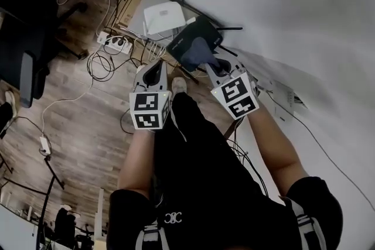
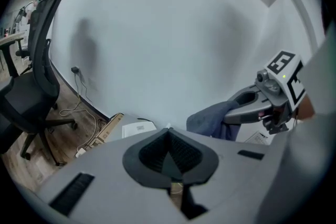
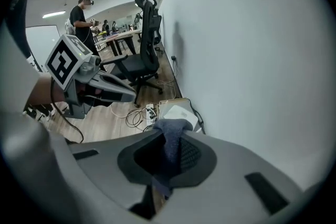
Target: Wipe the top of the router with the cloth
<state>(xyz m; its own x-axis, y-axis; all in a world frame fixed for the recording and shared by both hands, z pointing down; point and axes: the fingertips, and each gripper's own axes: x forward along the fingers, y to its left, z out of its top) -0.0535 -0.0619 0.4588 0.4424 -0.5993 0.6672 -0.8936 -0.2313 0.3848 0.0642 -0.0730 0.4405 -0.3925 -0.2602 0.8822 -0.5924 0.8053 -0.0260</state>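
Note:
A black router (image 1: 188, 36) with antennas lies on the floor by the white wall. A blue-grey cloth (image 1: 198, 52) hangs over it, pinched in my right gripper (image 1: 212, 67). The right gripper view shows the cloth (image 3: 171, 140) running down between the shut jaws of that gripper (image 3: 169, 131); the router is hidden there. My left gripper (image 1: 154, 72) hovers just left of the router, shut with nothing in it. In the left gripper view its jaws (image 2: 169, 134) meet, and the right gripper (image 2: 251, 107) holds the cloth (image 2: 212, 119) off to the right.
A white box-like device (image 1: 163, 17) lies on a cardboard box (image 1: 130, 7) behind the router. A power strip (image 1: 115, 43) and loose cables (image 1: 96, 64) lie on the wooden floor. An office chair (image 2: 35, 81) stands left. People stand far off (image 3: 81, 13).

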